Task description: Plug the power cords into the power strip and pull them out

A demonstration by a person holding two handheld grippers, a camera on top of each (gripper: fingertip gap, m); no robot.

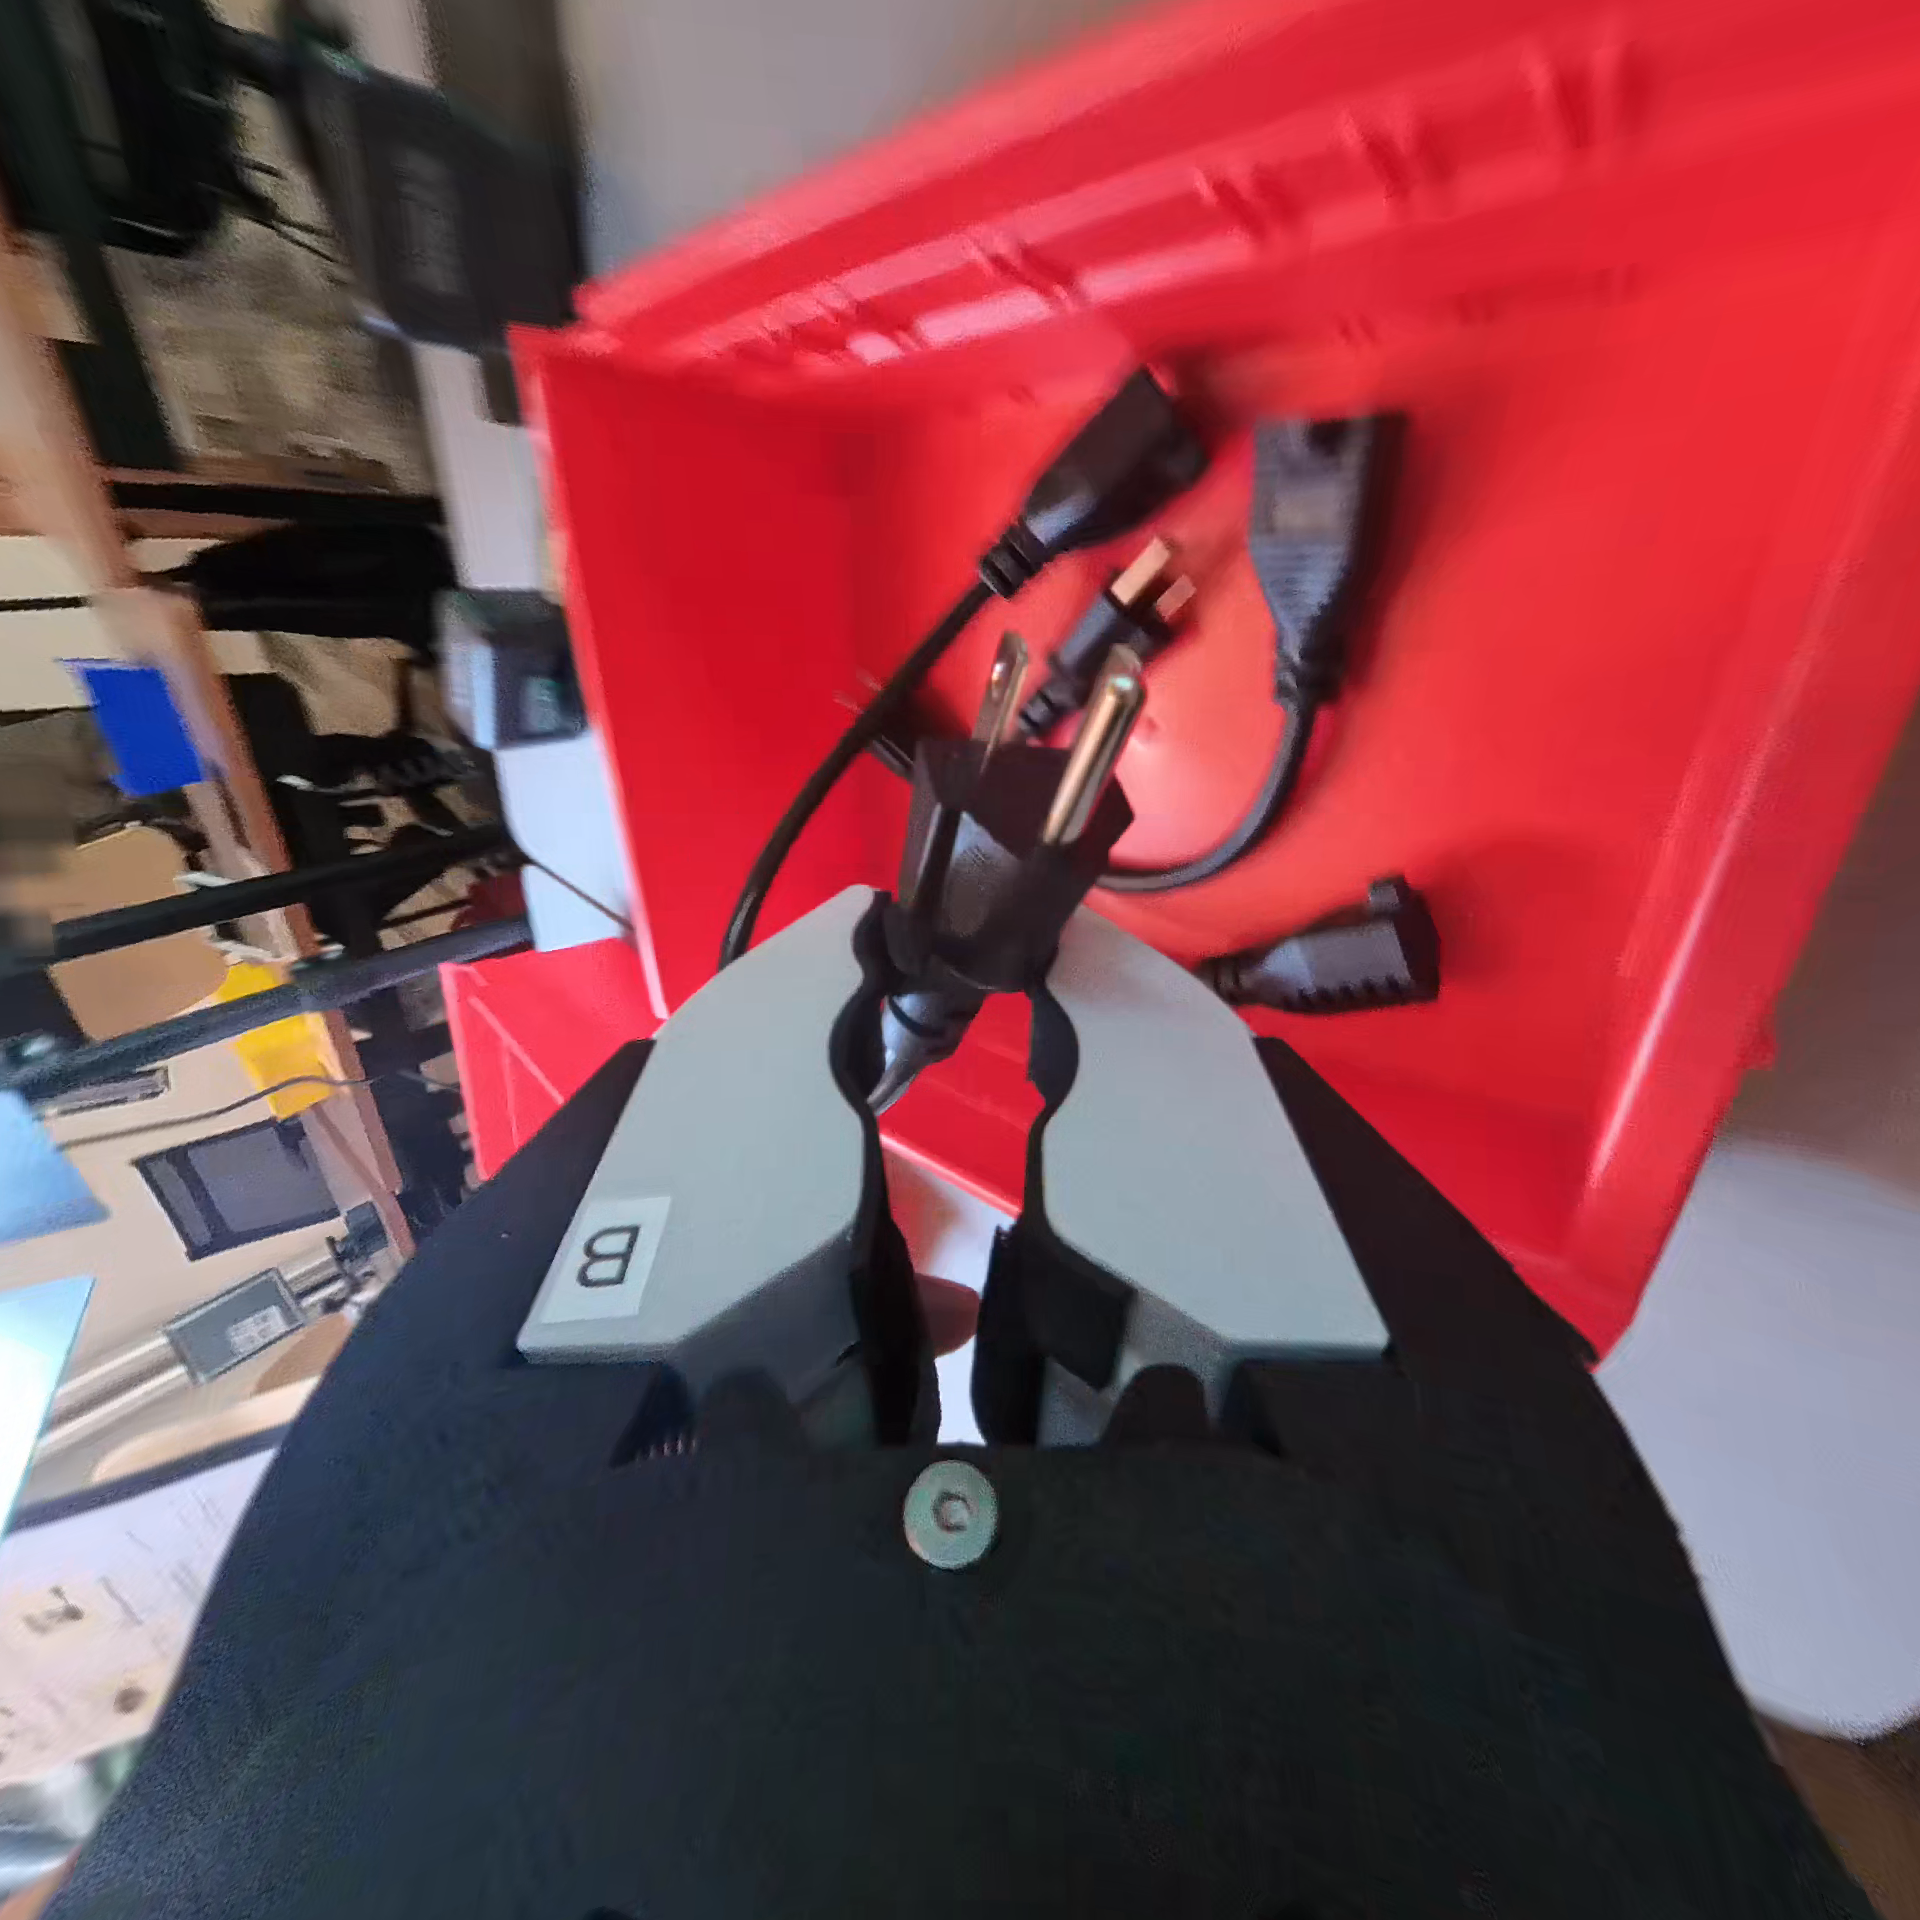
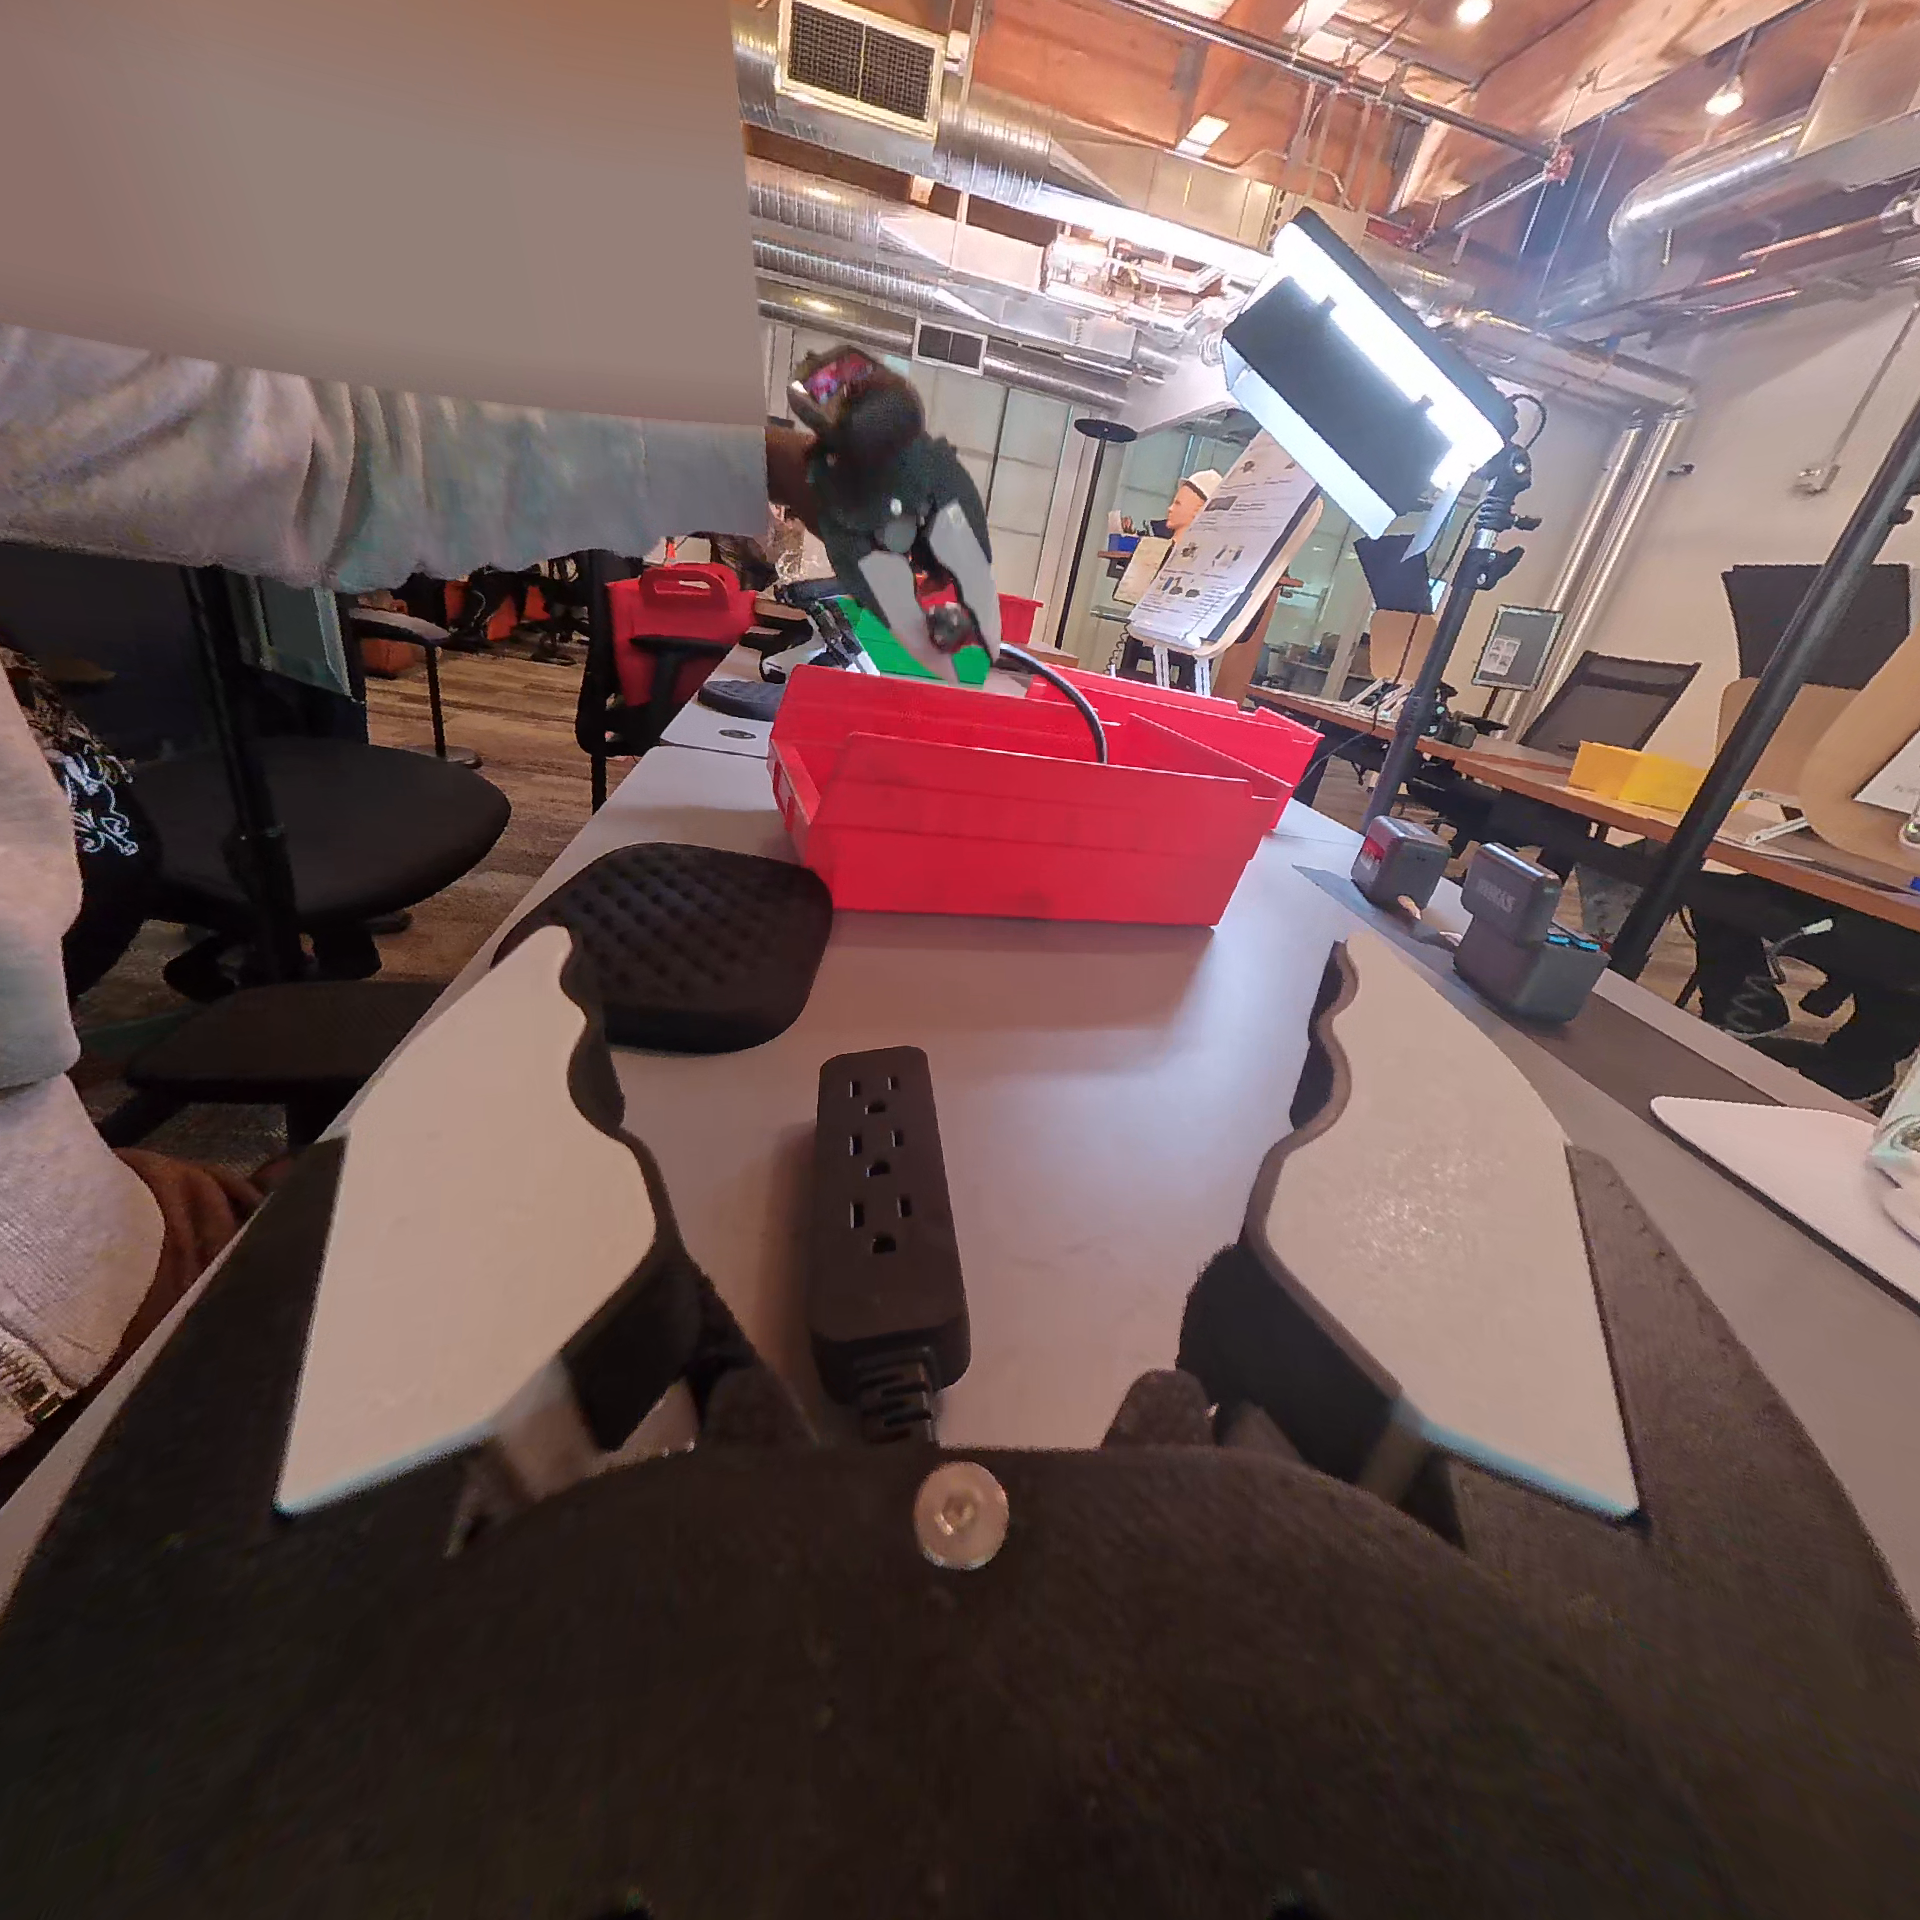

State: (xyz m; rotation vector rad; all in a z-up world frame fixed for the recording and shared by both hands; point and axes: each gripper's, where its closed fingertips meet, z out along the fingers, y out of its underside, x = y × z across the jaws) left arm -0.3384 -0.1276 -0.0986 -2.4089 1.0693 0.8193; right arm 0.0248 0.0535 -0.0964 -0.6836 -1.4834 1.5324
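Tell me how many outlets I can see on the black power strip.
3, in a single row along the power strip lying on the table between the right gripper fingers: far, middle and near. All are empty.

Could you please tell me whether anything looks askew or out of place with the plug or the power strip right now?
Only the plug sits tilted in the left gripper, its prongs slanting right; the power strip lies flat.

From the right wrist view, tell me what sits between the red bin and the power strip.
Nothing visible. The table is bare between the red bin and the power strip; the black pad lies off to the left.
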